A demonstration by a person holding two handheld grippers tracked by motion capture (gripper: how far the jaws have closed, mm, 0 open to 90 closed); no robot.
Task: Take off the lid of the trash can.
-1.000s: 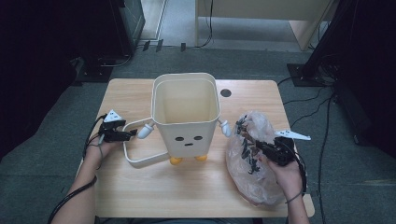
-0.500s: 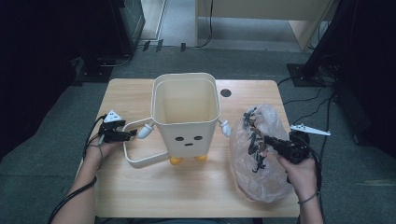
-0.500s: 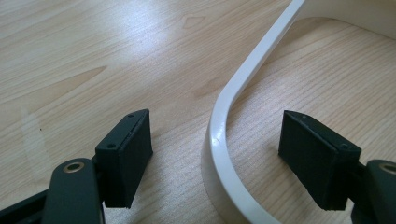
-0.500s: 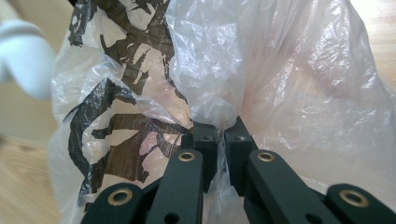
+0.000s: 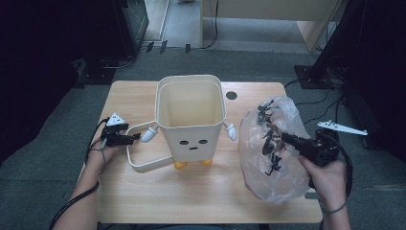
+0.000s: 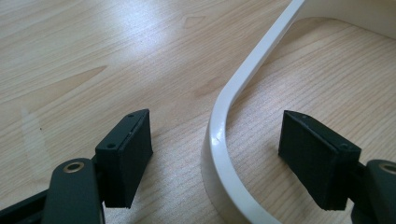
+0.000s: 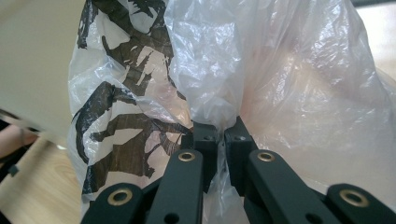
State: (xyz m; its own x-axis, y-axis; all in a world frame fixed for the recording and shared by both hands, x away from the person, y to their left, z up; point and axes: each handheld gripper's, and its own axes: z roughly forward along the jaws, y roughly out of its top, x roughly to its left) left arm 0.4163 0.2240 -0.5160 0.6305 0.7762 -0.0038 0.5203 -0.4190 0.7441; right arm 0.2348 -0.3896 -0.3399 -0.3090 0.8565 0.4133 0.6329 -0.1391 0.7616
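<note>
Thin plastic bag, at 3 o'clock of the bin on the desk, is pinched in your right fingers, likely to line it. Your left fingers stand wide astride the handle, probably steadying.

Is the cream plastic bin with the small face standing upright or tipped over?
Upright. The cream plastic bin stands on its two orange feet on the wooden table, its open mouth facing up; the inside looks empty.

Grey carpet floor, light wood table, dark cabinets w/ cables behind
</note>
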